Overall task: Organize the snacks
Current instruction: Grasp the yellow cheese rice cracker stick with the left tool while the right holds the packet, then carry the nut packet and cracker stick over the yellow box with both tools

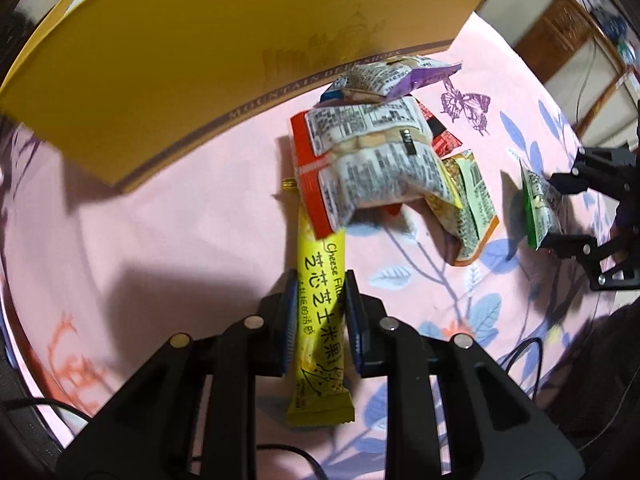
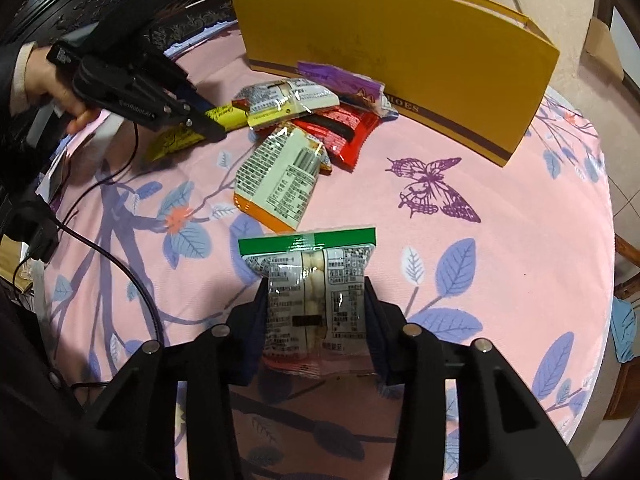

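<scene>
My left gripper (image 1: 320, 280) is shut on a long yellow cheese snack stick (image 1: 320, 320), whose far end lies under a pile of snack packets (image 1: 372, 152) on the pink tablecloth. The stick also shows in the right wrist view (image 2: 224, 118), with the left gripper (image 2: 216, 130) on it. My right gripper (image 2: 316, 284) is shut on a green-topped clear snack packet (image 2: 308, 276), held above the cloth; it shows in the left wrist view (image 1: 538, 208) at the far right. A yellow box (image 2: 400, 56) stands just behind the pile.
The pile holds an orange packet (image 2: 276, 184), a red packet (image 2: 340, 128), a purple packet (image 2: 344, 80) and a white one (image 2: 284, 96). A black cable (image 2: 120, 264) runs across the left of the round table. The table edge (image 2: 608, 208) curves at right.
</scene>
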### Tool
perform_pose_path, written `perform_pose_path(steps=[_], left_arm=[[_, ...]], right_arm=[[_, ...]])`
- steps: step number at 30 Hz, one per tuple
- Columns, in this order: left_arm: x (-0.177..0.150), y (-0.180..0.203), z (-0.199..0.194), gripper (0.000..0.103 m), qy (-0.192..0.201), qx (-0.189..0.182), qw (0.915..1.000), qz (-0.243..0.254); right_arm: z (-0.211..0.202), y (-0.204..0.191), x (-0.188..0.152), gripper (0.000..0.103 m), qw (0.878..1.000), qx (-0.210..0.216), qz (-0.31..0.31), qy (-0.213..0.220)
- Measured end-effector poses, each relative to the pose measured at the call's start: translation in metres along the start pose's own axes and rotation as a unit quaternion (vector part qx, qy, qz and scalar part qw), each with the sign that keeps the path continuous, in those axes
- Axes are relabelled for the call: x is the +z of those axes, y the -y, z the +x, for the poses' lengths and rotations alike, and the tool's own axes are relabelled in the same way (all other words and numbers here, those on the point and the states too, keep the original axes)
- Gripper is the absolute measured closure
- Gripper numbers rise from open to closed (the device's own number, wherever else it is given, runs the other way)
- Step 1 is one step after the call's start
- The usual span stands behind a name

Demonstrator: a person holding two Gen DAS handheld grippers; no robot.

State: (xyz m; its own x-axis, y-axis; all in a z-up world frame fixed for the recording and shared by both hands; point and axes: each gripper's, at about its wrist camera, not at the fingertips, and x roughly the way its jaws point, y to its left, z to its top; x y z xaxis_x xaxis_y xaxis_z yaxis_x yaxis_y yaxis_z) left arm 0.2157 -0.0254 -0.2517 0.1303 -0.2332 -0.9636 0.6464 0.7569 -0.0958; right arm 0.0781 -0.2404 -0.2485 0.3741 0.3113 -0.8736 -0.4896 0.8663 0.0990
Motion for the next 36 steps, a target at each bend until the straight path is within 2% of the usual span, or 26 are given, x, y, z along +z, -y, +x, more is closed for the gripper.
perform_pose_path(steps=[7, 10, 16, 19, 30, 36], left_arm=[[-0.034, -0.003, -0.012, 0.081, 0.021, -0.008, 0.9988, -0.043], [-0.046, 0.010, -0.011, 0.082, 0.032, -0.010, 0.9977, -0.059], [-0.062, 0.018, -0.027, 0.082, 0.053, -0.004, 0.9958, -0.074], [-0.064, 0.024, -0.042, 0.082, 0.069, 0.012, 0.9945, -0.077], [-0.030, 0.033, -0.104, 0.081, 0.153, 0.044, 0.9829, -0.093], [0.015, 0.024, -0.155, 0.081, 0.229, 0.042, 0.9665, -0.108]], right_arm=[[-0.011, -0.003, 0.005, 0.060, 1.000, -0.001, 0.009, 0.010], [-0.017, -0.006, 0.006, 0.060, 1.000, -0.003, 0.011, 0.013], [-0.036, -0.006, 0.010, 0.060, 0.999, -0.006, 0.022, 0.029], [-0.045, -0.005, 0.018, 0.060, 0.999, -0.009, 0.029, 0.042], [-0.088, 0.005, 0.067, 0.060, 0.992, -0.030, 0.049, 0.114], [-0.118, 0.025, 0.109, 0.060, 0.980, -0.053, 0.065, 0.178]])
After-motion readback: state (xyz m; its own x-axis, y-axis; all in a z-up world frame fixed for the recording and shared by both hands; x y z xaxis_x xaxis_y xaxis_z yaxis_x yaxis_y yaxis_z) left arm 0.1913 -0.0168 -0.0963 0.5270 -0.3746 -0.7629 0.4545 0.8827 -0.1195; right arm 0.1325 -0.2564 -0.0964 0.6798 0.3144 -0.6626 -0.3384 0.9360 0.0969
